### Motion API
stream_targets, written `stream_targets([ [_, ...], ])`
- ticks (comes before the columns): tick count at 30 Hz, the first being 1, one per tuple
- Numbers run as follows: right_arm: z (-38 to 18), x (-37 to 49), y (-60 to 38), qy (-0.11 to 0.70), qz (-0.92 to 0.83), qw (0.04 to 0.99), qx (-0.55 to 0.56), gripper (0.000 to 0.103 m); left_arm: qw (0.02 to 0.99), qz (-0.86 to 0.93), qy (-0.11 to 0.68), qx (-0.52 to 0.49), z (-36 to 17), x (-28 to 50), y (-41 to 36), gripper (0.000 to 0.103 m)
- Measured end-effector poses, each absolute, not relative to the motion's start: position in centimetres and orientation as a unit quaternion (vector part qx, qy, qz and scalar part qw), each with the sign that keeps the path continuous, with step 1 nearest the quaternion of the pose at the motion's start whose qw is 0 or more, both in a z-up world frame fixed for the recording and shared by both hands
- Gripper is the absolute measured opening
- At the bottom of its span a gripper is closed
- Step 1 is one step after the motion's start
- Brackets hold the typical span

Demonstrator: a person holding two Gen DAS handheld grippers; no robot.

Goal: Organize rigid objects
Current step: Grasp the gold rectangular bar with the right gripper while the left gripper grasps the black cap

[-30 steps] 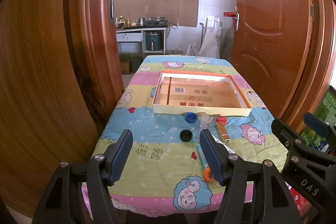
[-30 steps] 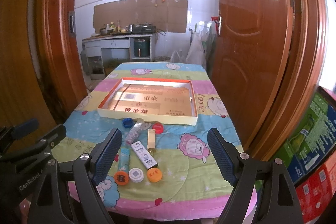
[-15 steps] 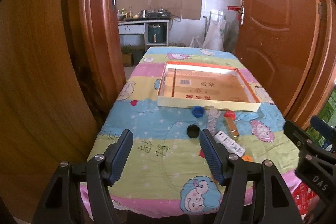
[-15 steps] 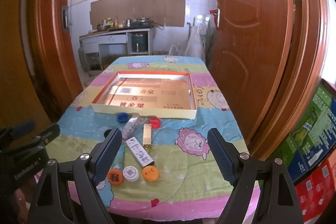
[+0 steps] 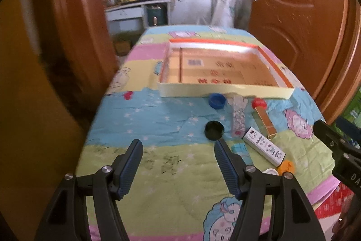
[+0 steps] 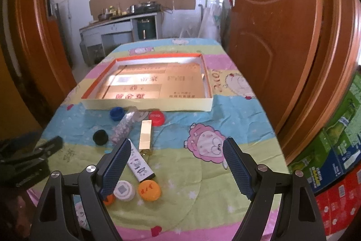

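Both tools are basically the same build. The left gripper [image 5: 178, 151] is matte black plastic with two chunky angled arms, each ending in a dark blue finger pad [image 5: 129, 167] with fine ribbing across the face. A shiny round silver screw head sits on each arm joint, two per side. The right gripper [image 6: 177, 158] matches it: black frame, triangular cutouts in the arms, silver screws, and blue pads [image 6: 237, 167] with a tiny diamond grid texture. Seen from the other camera, the black body carries white lettering, partly cut off, reading "DA".
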State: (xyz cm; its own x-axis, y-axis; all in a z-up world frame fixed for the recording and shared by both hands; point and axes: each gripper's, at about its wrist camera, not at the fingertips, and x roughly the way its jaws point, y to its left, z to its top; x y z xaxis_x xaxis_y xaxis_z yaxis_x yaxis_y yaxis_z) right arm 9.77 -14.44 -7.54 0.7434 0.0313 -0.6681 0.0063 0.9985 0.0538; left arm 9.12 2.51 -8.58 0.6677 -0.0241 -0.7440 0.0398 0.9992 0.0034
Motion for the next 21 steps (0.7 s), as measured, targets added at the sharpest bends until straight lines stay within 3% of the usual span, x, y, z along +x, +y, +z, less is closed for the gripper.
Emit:
stream_targets([
  [11, -11.0, 13.8, -14.5, 0.401, 0.013, 0.916, 0.032, 0.084, 0.877, -0.088, 0.471, 0.037, -12.9, 14.5, -0.1, 0.059],
  [21, -11.8, 16.3, -13.3, 0.417, 0.038, 0.908, 0.018, 0.085, 0.873, -0.095, 0.477, 0.039, -14.1, 16.6, 0.2, 0.057],
])
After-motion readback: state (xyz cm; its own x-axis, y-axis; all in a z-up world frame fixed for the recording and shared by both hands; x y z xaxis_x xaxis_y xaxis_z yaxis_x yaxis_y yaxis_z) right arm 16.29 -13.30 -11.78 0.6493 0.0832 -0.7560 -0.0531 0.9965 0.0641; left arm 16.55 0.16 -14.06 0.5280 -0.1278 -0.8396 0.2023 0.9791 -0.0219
